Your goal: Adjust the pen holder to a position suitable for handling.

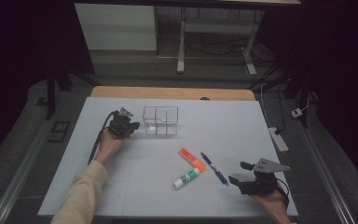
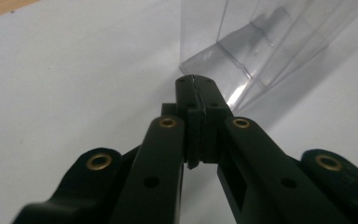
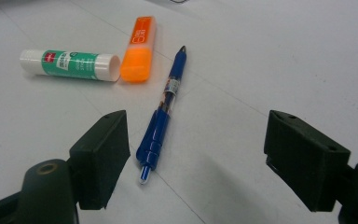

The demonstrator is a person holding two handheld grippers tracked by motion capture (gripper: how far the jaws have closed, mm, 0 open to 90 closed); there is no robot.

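Note:
My left gripper (image 1: 131,126) (image 2: 194,80) is shut, its pads pressed flat together with nothing seen between them. Its tips sit just short of the near corner of a clear divided plastic container (image 1: 161,121) (image 2: 261,42), which stands upright at the table's middle back. My right gripper (image 1: 238,171) (image 3: 198,130) rests open near the front right. A blue pen (image 1: 214,169) (image 3: 165,107) lies just ahead of its left jaw, its near end reaching into the gap. Beyond the pen lie an orange highlighter (image 1: 192,159) (image 3: 140,49) and a green-and-white glue stick (image 1: 187,178) (image 3: 70,64), touching end to end.
Everything lies on a white board (image 1: 121,186) over a wooden tabletop (image 1: 168,92). A power strip (image 1: 278,139) sits on the floor off the right edge. Another desk's legs (image 1: 182,46) stand behind the table.

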